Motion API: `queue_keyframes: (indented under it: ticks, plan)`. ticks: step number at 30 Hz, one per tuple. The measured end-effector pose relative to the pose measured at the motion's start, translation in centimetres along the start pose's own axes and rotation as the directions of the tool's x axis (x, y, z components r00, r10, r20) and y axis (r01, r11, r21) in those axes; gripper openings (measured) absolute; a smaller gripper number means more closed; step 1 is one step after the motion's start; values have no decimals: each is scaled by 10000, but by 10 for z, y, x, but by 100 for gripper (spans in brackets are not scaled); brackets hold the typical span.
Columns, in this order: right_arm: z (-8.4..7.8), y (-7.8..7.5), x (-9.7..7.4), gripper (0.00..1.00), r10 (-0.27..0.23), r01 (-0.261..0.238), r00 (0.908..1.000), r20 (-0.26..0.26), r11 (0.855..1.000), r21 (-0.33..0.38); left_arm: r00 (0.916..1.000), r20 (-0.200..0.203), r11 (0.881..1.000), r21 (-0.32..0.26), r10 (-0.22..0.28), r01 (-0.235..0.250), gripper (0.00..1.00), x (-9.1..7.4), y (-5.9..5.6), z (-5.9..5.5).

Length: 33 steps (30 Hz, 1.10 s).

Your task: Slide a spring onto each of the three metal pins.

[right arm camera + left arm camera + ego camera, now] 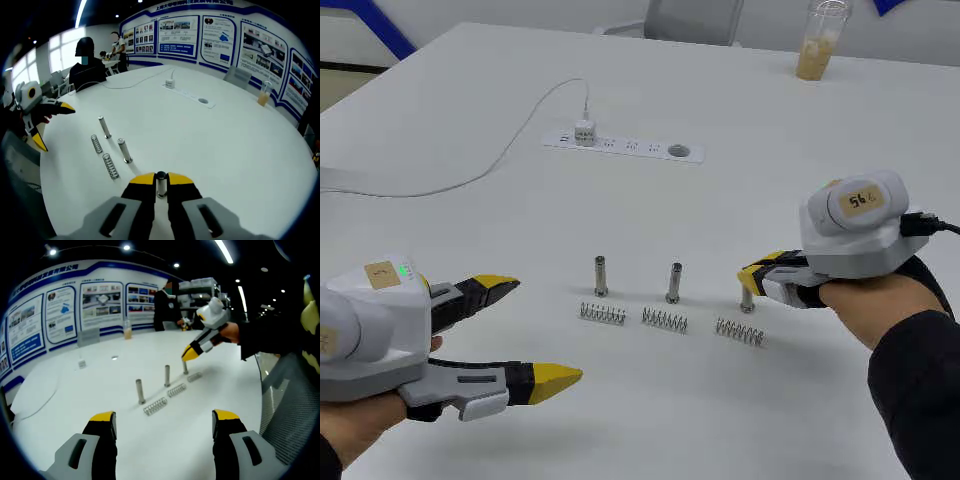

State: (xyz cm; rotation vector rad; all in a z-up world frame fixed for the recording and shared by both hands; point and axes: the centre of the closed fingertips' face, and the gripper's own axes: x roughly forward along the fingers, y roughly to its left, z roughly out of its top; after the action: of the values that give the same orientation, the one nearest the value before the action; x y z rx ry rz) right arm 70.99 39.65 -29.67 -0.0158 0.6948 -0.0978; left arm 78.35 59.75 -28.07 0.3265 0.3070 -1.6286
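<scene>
Three short metal pins stand upright in a row on the white table: left pin [601, 275], middle pin [673, 282], right pin [747, 299]. A coil spring lies in front of each: left spring [603, 313], middle spring [665, 320], right spring [739, 331]. My right gripper [752, 279] is shut on the right pin [161, 184], whose top shows between the yellow tips of the right gripper [160, 180]. My left gripper [535, 330] hovers open at the lower left, a hand's width from the left spring [155, 406], and the left gripper [164, 420] holds nothing.
A white power strip [620, 147] with a plugged charger and a cable running left lies beyond the pins. A plastic cup with a drink [817, 45] stands at the far edge, near a chair [690, 18]. People stand in the background [165, 305].
</scene>
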Motion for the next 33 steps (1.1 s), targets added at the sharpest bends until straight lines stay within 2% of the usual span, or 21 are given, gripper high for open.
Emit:
queue_keyframes:
  ticks: [17, 33]
  plan:
    - [-5, -3, -4, 10, -13, 12, 10000, -30, 9996, -278, 10000, 9, 10000, 40, -20, 20, 80, 0, -1, 1]
    - [-4, -6, -10, 15, 14, -10, 9999, 132, 9996, -283, 10000, -9, 10000, 50, -44, 44, 80, -1, -1, 1]
